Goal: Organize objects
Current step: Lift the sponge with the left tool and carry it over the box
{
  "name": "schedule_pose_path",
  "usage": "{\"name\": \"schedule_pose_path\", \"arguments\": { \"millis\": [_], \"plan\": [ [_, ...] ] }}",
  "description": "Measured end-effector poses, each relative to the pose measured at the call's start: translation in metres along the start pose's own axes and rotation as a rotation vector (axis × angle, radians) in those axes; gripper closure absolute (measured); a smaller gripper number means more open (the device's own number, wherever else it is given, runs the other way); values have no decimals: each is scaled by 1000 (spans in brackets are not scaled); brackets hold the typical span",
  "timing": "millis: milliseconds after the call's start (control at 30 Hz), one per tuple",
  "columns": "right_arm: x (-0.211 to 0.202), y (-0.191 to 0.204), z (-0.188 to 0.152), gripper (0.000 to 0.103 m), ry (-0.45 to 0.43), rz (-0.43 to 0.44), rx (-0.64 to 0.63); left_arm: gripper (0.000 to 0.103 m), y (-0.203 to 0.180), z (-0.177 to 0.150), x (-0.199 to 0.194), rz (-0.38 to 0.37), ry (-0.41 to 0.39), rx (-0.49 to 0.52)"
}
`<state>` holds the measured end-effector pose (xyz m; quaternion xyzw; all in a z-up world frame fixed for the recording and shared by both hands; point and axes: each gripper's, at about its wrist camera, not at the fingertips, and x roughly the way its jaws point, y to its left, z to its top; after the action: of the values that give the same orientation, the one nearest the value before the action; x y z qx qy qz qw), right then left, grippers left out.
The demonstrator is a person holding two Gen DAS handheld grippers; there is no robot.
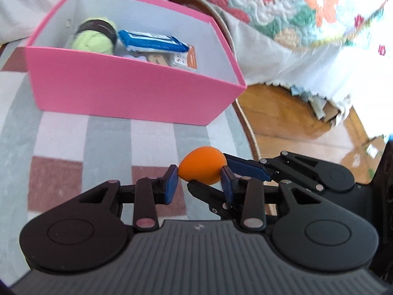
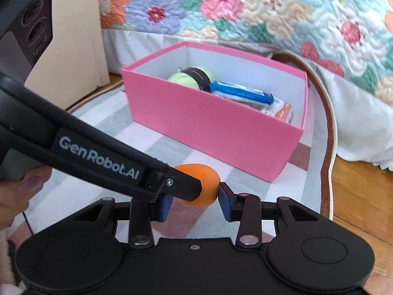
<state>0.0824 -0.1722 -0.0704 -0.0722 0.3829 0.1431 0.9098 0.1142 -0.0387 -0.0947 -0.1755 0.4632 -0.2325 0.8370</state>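
Orange egg-shaped sponge (image 1: 202,168) is pinched by both grippers at once, left gripper (image 1: 199,180) & right gripper (image 2: 194,200) each clamped on it above the checked rug (image 1: 98,142), prob. a two-handed carry so the soft, rounded thing won't slip. Pink box (image 1: 127,91) sits just beyond, open-topped w/ green yarn (image 1: 94,38), blue packet (image 1: 152,40) & a small carton inside. Nothing lies between, but its near wall needs clearing & the free room is toward the right end.

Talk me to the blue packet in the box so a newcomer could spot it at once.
Start at the pink box standing on the checked rug beside the bed with the floral quilt. Inside it, the blue packet lies lengthwise between a lime-green yarn ball with a dark band and an orange-edged white pack. It is the only blue, long, crimped-end wrapper in there.
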Motion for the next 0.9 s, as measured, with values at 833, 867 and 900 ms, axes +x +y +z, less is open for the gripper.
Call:
{"name": "schedule_pose_path", "arguments": {
  "millis": [833, 867, 900],
  "plan": [
    [-46, 13, 107, 56, -165, 165, -8, 67, -19, 93, -111, 85, -82, 24],
    [-43, 10, 112, 56, -165, 162, 0, 67, -19, 99, -108, 82, -85, 21],
    [-39, 8, 117, 56, -163, 157, 2, 67, -19, 105, -104, 81, -87, 17]
  ]
}}
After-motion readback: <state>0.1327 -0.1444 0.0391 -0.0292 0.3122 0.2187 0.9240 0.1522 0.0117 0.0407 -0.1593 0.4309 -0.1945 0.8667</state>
